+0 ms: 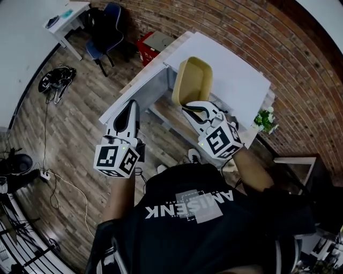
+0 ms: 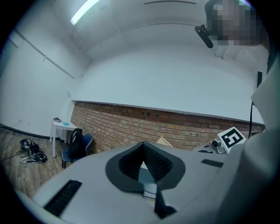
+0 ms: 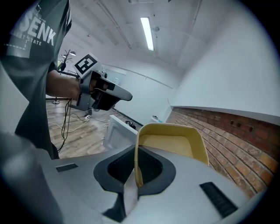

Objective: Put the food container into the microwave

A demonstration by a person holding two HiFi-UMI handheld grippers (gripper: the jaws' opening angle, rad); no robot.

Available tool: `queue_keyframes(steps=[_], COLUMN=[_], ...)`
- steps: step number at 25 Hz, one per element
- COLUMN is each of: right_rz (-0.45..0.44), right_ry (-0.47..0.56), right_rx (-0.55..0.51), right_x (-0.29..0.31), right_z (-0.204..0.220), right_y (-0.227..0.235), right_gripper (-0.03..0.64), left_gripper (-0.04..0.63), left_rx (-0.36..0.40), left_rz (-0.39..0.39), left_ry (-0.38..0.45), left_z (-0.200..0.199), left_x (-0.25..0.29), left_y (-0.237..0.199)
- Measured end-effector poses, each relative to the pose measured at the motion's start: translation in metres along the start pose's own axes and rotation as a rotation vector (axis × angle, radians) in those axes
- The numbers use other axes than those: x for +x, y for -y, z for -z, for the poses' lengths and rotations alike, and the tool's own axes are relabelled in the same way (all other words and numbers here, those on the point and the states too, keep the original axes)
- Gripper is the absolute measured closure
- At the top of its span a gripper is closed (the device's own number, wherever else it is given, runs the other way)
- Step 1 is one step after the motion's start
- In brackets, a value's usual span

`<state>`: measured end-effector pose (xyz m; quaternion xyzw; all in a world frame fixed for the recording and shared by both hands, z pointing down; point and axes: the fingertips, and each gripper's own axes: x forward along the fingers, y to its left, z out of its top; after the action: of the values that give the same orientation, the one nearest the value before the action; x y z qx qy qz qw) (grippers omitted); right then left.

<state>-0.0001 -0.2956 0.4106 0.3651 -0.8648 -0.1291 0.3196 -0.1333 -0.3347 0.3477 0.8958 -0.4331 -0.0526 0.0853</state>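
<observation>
The food container (image 1: 193, 80) is a shallow yellow tray, held tilted on edge in front of the white microwave (image 1: 230, 80). My right gripper (image 1: 194, 111) is shut on the near rim of the food container (image 3: 170, 142), with the rim pinched between the pads of the right gripper (image 3: 136, 168). The microwave's door (image 1: 143, 91) stands swung open to the left, and this door (image 3: 114, 136) shows below the container. My left gripper (image 1: 130, 107) hovers by the door's outer edge, apart from it. The left gripper (image 2: 143, 159) is shut and holds nothing. The microwave's inside is hidden.
A brick wall (image 1: 300, 59) runs behind the microwave, with a small green plant (image 1: 263, 119) at its right. On the wooden floor to the left are a blue chair (image 1: 104, 32), a white side table (image 1: 64, 16), a red box (image 1: 153, 43) and cables (image 1: 56, 80).
</observation>
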Motion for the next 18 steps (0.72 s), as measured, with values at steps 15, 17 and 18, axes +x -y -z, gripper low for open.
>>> queue_keyframes(steps=[15, 17, 18], right_rz=[-0.249, -0.275, -0.284], right_ry=[-0.023, -0.036, -0.043], right_rx=[-0.064, -0.068, -0.07], right_x=[0.056, 0.063, 0.067], right_z=[0.026, 0.033, 0.036], right_y=[-0.056, -0.062, -0.065], right_gripper=[0.569, 0.569, 0.569], left_gripper=[0.583, 0.583, 0.583], left_rx=[0.005, 0.01, 0.012], left_rz=[-0.18, -0.197, -0.204], left_ry=[0.033, 0.032, 0.031], left_z=[-0.001, -0.001, -0.001], left_x=[-0.043, -0.046, -0.047], left_y=[-0.017, -0.019, -0.02])
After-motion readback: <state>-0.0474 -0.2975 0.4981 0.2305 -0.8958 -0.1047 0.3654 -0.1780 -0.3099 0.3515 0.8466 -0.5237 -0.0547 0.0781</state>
